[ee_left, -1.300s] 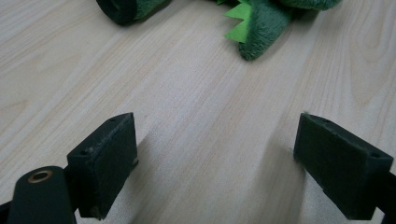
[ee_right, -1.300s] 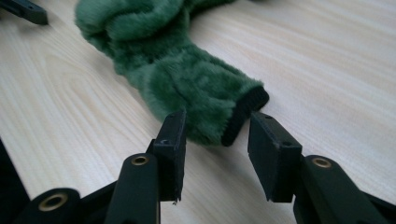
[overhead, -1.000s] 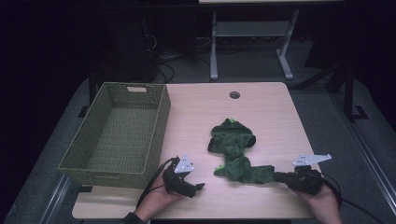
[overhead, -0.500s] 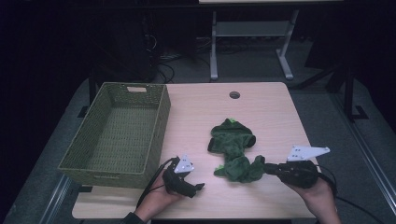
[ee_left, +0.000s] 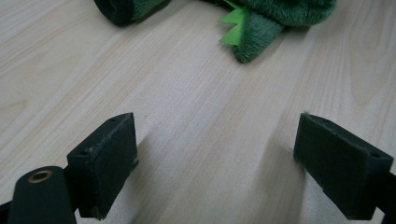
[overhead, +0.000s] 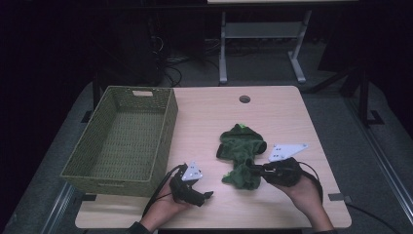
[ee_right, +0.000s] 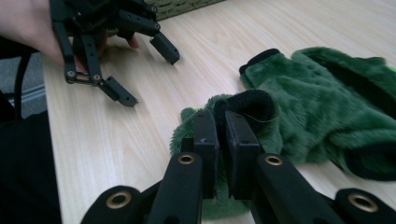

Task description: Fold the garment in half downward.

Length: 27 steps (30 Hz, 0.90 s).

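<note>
Right claw (ee_right: pixel 220 122) clamped on the green garment's (overhead: pixel 242 151) black cuff, lifting it off the surface (overhead: pixel 272 117); left claw (ee_left: pixel 219 154) rests wide apart, holding nothing.

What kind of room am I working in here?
Probably a lab or office data-collection bench: a light wood desk with a cable hole, loose cables on grey floor, another table's metal frame behind.

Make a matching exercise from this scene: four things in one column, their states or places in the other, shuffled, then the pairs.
Things:
1. left gripper
2. right gripper
3. wicker basket
4. cable hole

States or places:
A. empty, at the table's left edge
B. jaws shut on the green plush garment
C. near the table's far edge
D. jaws wide apart above bare wood

Pairs: 1-D, 2-B, 3-A, 4-C
</note>
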{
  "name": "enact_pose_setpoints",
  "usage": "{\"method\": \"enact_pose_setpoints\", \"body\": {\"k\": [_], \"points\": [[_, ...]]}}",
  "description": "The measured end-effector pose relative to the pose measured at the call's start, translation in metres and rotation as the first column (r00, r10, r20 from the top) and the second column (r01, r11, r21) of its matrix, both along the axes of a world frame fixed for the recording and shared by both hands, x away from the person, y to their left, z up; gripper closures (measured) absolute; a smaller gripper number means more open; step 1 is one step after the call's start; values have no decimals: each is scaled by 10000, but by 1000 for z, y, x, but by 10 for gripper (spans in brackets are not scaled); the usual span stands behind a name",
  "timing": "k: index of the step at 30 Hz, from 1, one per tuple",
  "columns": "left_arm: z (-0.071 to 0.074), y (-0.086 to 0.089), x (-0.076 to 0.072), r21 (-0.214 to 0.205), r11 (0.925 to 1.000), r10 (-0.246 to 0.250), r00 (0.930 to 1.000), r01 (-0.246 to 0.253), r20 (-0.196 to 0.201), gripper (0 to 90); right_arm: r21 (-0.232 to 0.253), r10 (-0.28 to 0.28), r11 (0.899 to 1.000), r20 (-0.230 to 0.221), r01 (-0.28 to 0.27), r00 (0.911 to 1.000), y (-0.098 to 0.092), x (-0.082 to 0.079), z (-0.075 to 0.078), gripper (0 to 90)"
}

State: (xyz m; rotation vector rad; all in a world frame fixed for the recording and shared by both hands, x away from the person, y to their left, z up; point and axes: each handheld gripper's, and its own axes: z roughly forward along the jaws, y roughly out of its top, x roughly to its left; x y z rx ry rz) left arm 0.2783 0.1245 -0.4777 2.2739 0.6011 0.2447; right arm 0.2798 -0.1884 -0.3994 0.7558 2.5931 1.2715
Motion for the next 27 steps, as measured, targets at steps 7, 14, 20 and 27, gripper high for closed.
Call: {"method": "enact_pose_setpoints", "body": {"k": [7,14,20,27], "points": [[0,0,0,16,10000,-10,10000,10,32,127,53,293,9996,-459,-291,9985,22,14,-15,827],[0,0,0,-1,10000,-11,10000,11,14,127,324,17,9995,-113,-14,9999,25,17,-14,717],[0,0,0,1,10000,-12,10000,12,20,127,773,-165,9969,-6,165,9999,17,16,-6,860],[0,0,0,32,10000,-25,10000,25,47,127,476,-383,9981,-418,402,9984,22,26,-23,898]]}}
